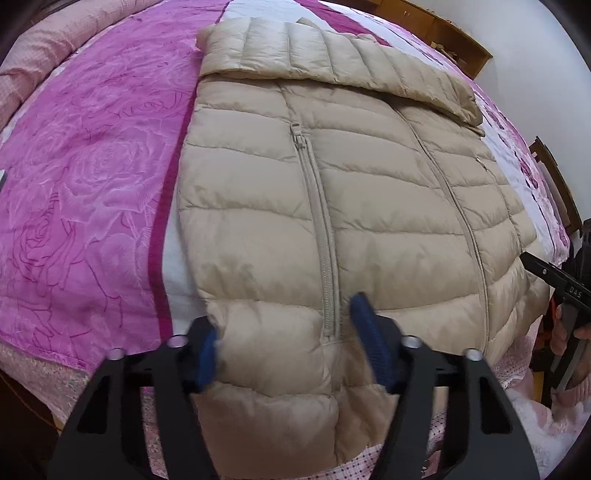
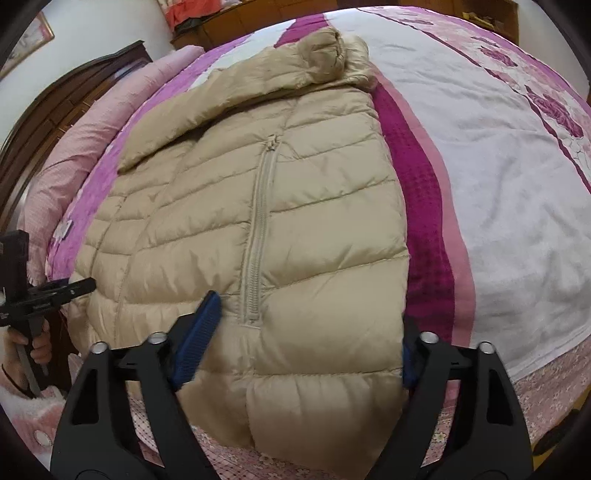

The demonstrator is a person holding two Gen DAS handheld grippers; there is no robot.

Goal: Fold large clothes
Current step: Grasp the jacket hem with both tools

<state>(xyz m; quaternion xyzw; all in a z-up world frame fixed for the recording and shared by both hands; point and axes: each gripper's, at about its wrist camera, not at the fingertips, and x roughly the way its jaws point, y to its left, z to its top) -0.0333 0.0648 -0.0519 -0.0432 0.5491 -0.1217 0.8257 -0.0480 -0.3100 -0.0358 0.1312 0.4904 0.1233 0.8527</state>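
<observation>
A beige puffer jacket [image 1: 369, 192] lies flat on the bed, zipped, with its collar at the far end and its hem nearest me. My left gripper [image 1: 288, 332] straddles the hem's left corner, one blue pad [image 1: 207, 354] at the jacket's edge and the other on top beside the zipper. My right gripper [image 2: 310, 325] straddles the hem's right corner of the jacket [image 2: 295, 229] the same way, one pad [image 2: 199, 332] resting on the fabric. Both sets of jaws stand apart, and the fabric between them is not visibly squeezed.
A pink and magenta rose-patterned bedspread [image 1: 85, 192] with a white band [image 2: 498, 177] covers the bed. A pink quilt roll [image 2: 74, 155] lies against a dark wooden headboard [image 2: 55, 107]. Wooden furniture [image 1: 454, 33] stands past the far side. A hand [image 2: 37, 349] holds the left gripper.
</observation>
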